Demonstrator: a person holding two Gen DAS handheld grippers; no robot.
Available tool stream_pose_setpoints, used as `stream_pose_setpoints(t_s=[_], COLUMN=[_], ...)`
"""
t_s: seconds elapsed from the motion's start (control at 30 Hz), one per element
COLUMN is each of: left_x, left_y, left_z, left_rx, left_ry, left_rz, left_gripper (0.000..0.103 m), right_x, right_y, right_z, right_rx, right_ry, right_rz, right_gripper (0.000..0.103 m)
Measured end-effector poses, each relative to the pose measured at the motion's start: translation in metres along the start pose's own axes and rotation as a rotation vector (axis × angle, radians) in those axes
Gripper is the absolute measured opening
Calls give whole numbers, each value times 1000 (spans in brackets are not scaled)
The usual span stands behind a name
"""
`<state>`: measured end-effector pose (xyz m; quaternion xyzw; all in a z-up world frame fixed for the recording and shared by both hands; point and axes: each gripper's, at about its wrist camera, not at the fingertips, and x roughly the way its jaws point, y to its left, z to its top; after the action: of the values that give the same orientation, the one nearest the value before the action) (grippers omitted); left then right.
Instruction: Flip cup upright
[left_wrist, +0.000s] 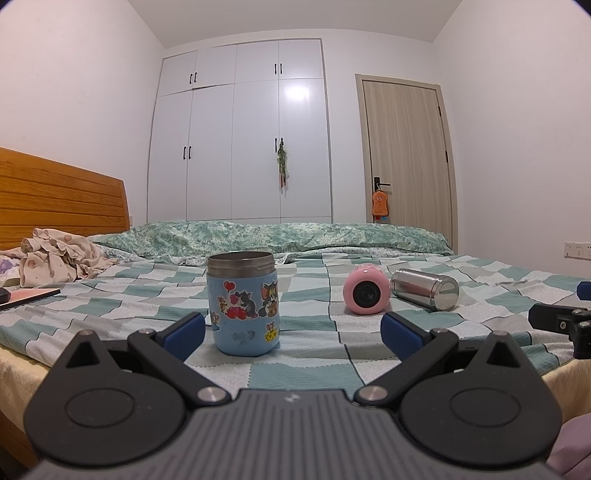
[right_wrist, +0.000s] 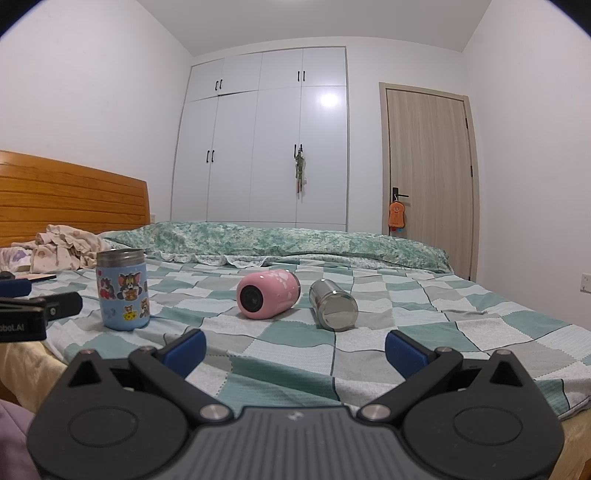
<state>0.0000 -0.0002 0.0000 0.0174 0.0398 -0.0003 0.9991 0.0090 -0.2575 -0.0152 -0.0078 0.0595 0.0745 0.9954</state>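
Note:
A light-blue cartoon cup (left_wrist: 243, 304) stands upright on the checked bedspread, mouth up; it also shows in the right wrist view (right_wrist: 123, 290). A pink cup (left_wrist: 365, 290) lies on its side, its end facing me, also in the right wrist view (right_wrist: 266, 298). A steel cup (left_wrist: 426, 288) lies on its side beside it, also in the right wrist view (right_wrist: 333, 303). My left gripper (left_wrist: 293, 336) is open and empty, just short of the blue cup. My right gripper (right_wrist: 295, 345) is open and empty, short of the pink and steel cups.
The green-and-white checked bedspread (right_wrist: 406, 332) covers the bed; a rolled green quilt (right_wrist: 277, 240) lies behind. Crumpled clothes (left_wrist: 55, 258) and a flat book (left_wrist: 26, 297) sit at the left by the wooden headboard (left_wrist: 55, 199). The wardrobe and door stand beyond.

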Motion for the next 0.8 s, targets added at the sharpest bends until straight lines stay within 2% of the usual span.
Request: stream_pose_setpoints(t_s=[0.13,0.33,0.47,0.8], left_x=[3,13,33,110], left_y=[-7,-11,-25,-79], left_z=[3,18,34,70], left_rx=[24,23,64,196], left_ry=[11,46,66,190], left_rz=[-4,-61,-84,-135], left_gripper=[103,103,103,103], right_x=[0,6,20,89], right_y=[0,-9,-20,-59], right_z=[0,12,24,51], right_rx=[-1,0,-25,-52], right_ry=[-2,11,21,99], right_rz=[-1,22,40,72], right_gripper=[103,103,103,103])
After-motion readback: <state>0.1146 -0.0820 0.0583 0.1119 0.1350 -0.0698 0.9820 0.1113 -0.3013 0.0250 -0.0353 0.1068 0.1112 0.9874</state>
